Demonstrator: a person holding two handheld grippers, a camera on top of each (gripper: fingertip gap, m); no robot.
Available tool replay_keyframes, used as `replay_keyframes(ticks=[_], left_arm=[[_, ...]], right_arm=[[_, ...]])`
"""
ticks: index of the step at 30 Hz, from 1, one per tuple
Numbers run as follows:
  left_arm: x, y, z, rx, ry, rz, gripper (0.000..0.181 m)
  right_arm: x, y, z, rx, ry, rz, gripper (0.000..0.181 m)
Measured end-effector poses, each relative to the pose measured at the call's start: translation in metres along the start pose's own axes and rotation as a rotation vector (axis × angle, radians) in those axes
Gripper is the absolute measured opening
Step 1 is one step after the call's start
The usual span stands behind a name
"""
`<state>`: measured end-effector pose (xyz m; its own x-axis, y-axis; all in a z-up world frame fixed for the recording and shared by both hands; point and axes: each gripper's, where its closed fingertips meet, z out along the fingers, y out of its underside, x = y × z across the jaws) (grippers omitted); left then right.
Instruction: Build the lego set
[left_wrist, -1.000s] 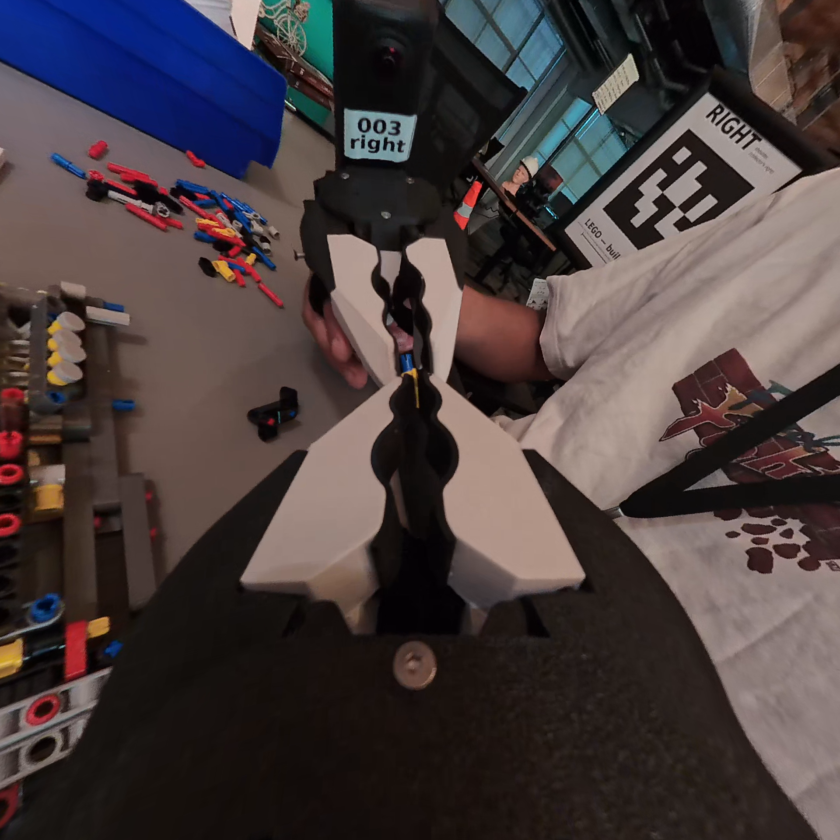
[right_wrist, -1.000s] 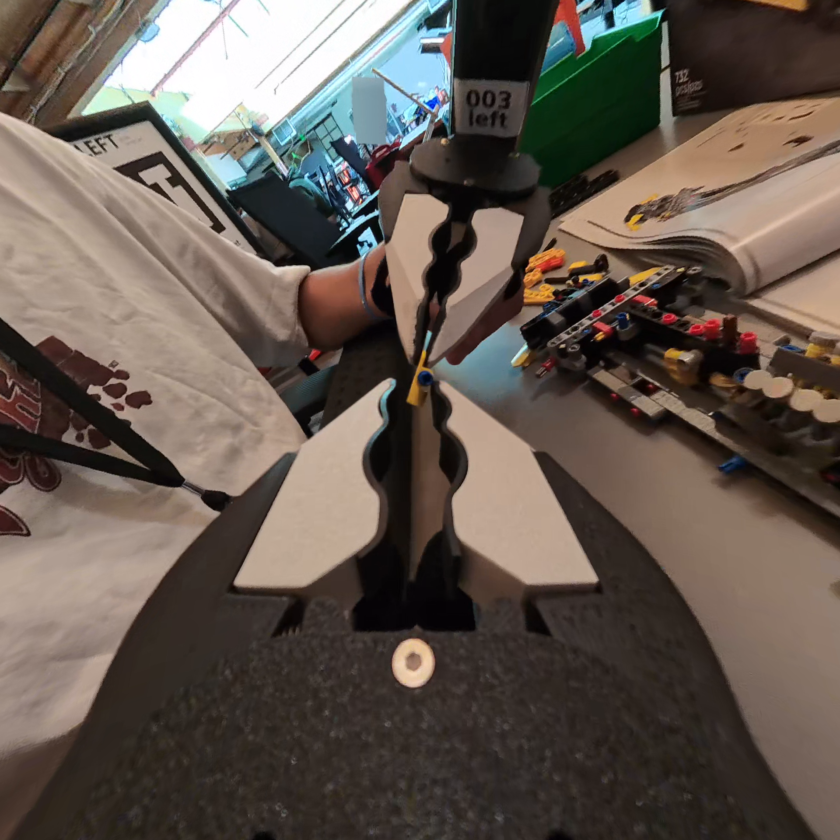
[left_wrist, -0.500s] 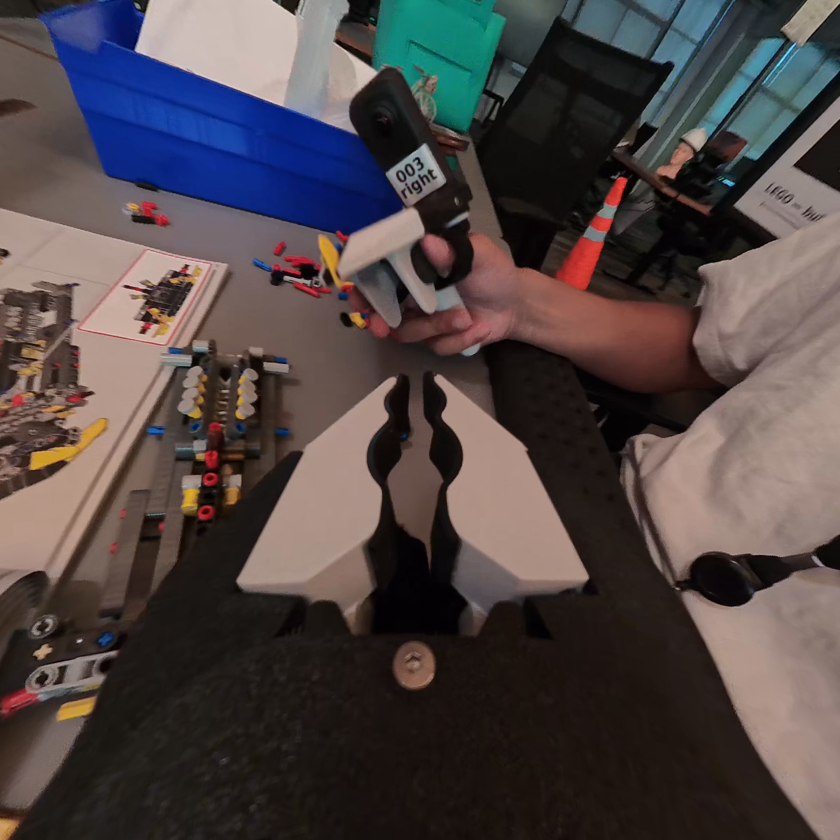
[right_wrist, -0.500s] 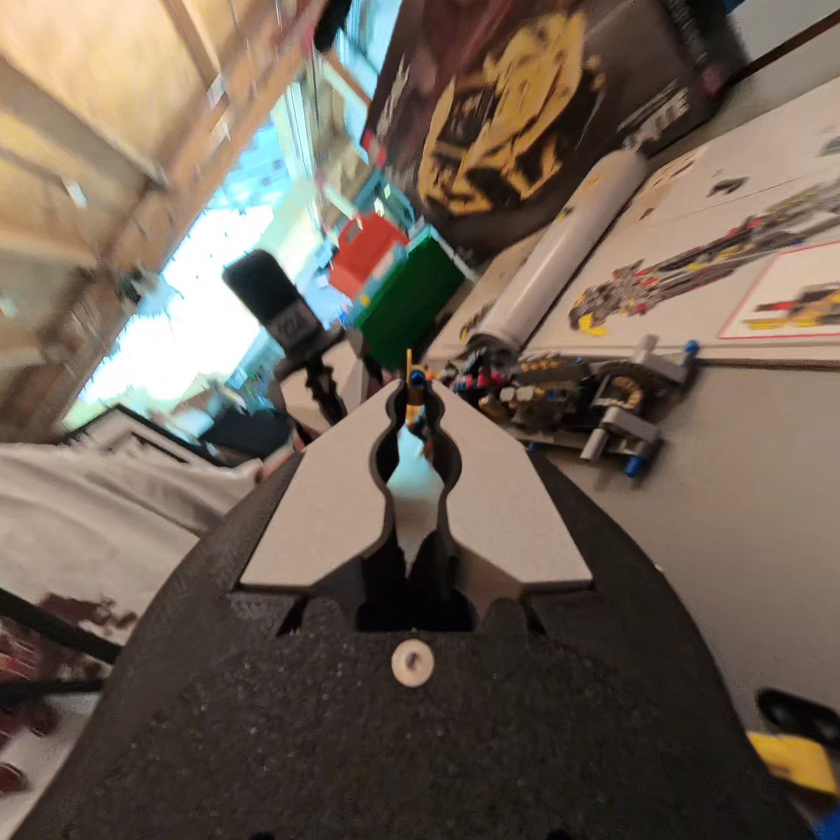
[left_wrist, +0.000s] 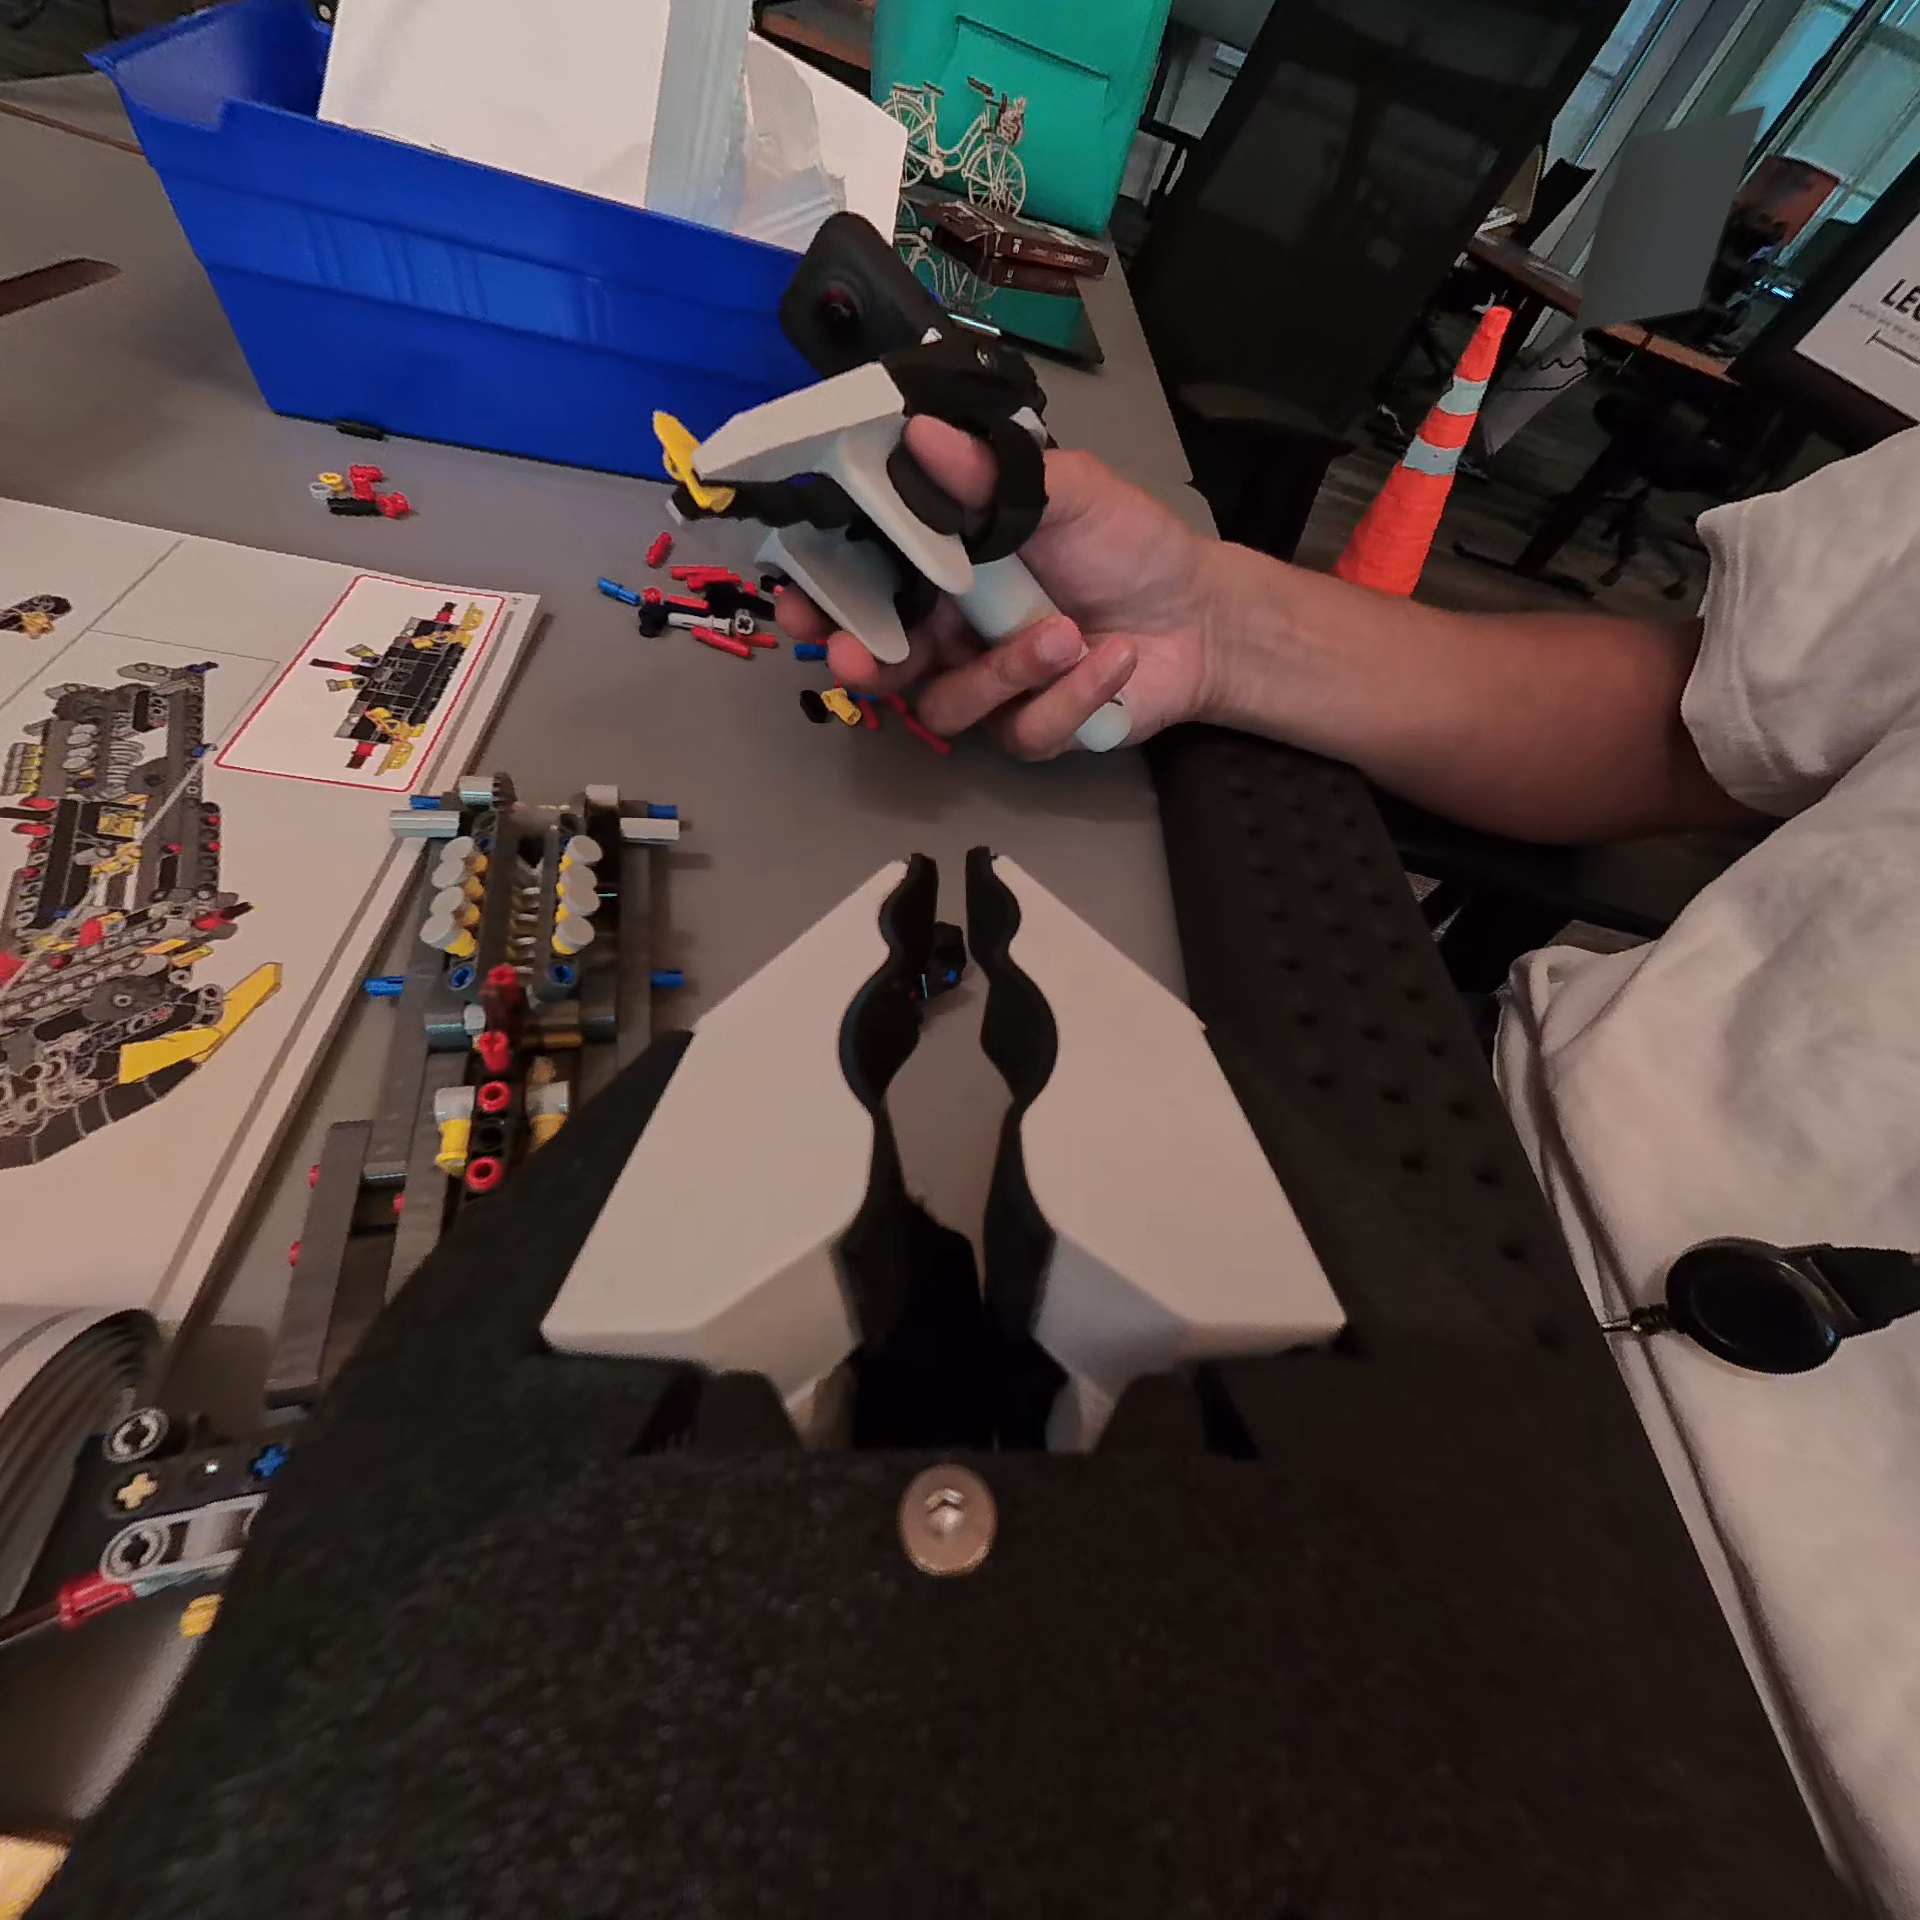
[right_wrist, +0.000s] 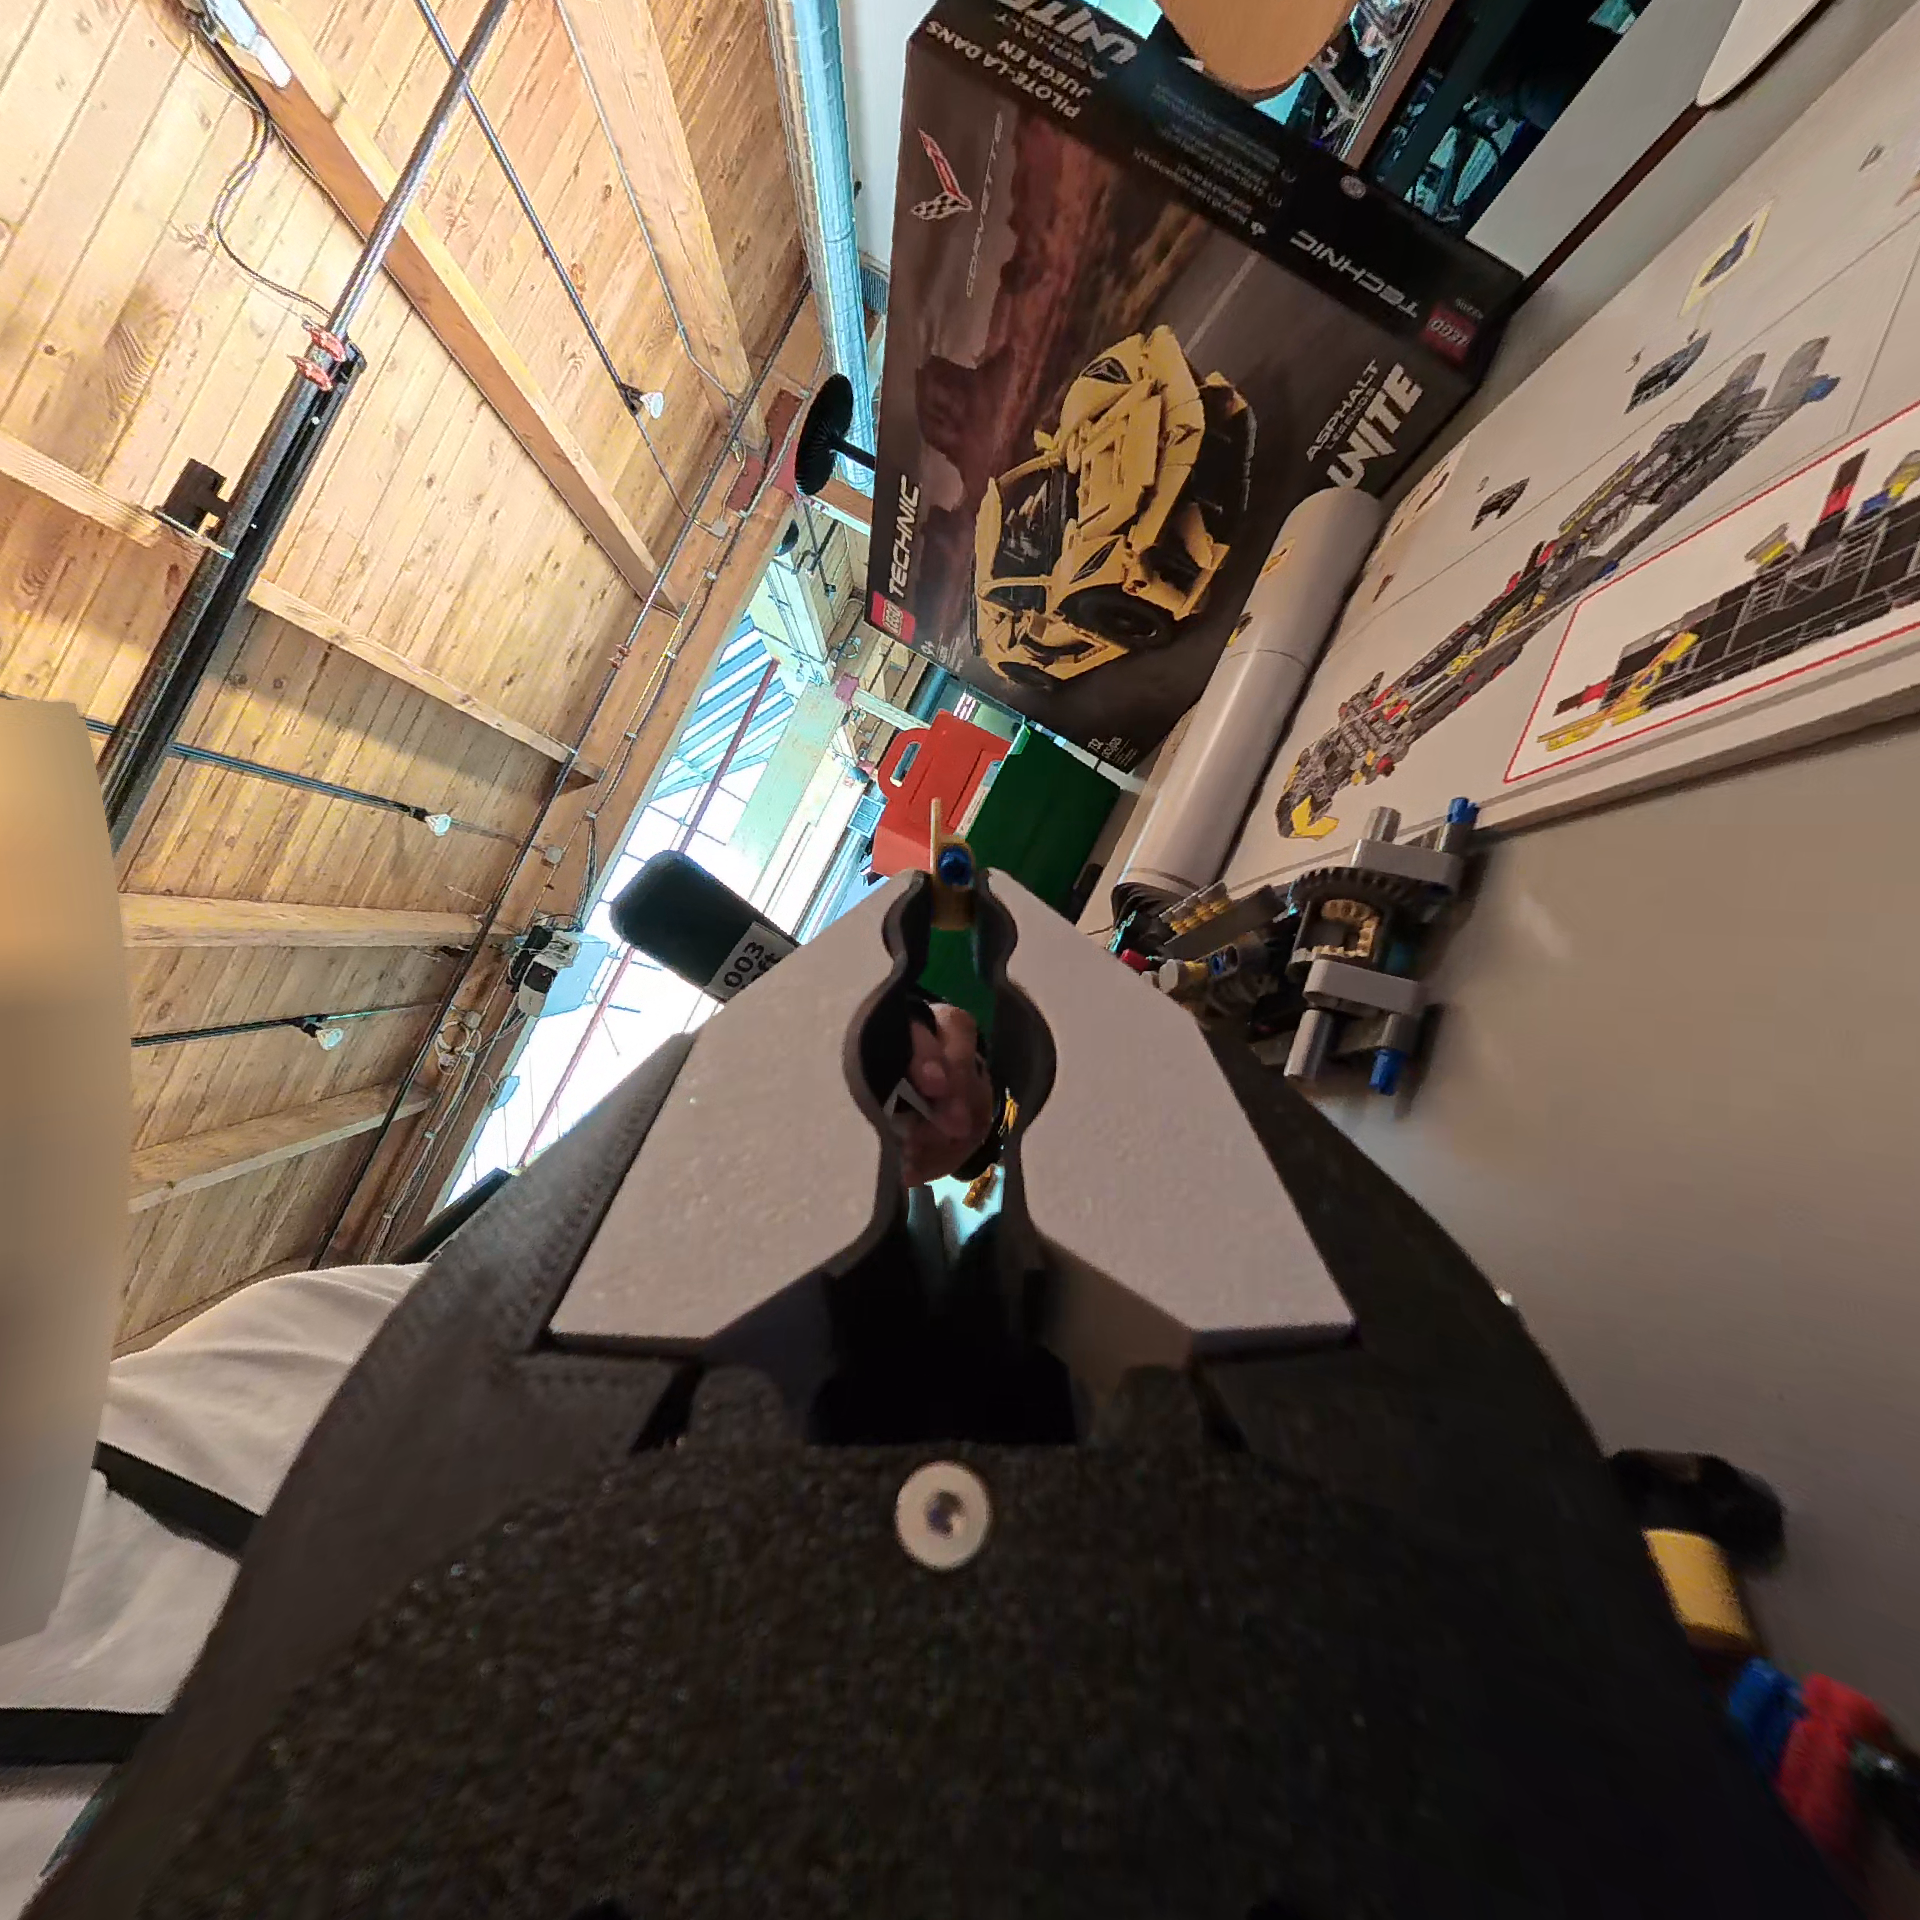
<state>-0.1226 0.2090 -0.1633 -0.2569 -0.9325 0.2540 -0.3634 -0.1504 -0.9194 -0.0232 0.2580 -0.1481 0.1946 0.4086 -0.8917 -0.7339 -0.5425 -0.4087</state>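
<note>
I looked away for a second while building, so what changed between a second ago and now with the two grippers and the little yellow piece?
The two hand-held grippers, tip to tip on the yellow piece a second ago, have pulled apart. The left hand-held gripper let go and is open. The right hand-held gripper stays shut on the yellow piece and has rolled sideways toward the table. The half-built model and the instruction book lie as before.

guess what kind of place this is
Probably a workshop or maker space, not a home: bare timber ceiling with exposed conduit, an orange traffic cone on the floor, and parts bins on a grey worktable.
</note>
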Motion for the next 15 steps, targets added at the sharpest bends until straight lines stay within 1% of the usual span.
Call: replay_keyframes(ticks=[15], left_arm=[[-0.0011, 0.0014, 0.0007, -0.007, -0.009, 0.005, 0.004]], right_arm=[[0.0014, -0.0013, -0.0013, 0.009, 0.004, 0.009, 0.004]])
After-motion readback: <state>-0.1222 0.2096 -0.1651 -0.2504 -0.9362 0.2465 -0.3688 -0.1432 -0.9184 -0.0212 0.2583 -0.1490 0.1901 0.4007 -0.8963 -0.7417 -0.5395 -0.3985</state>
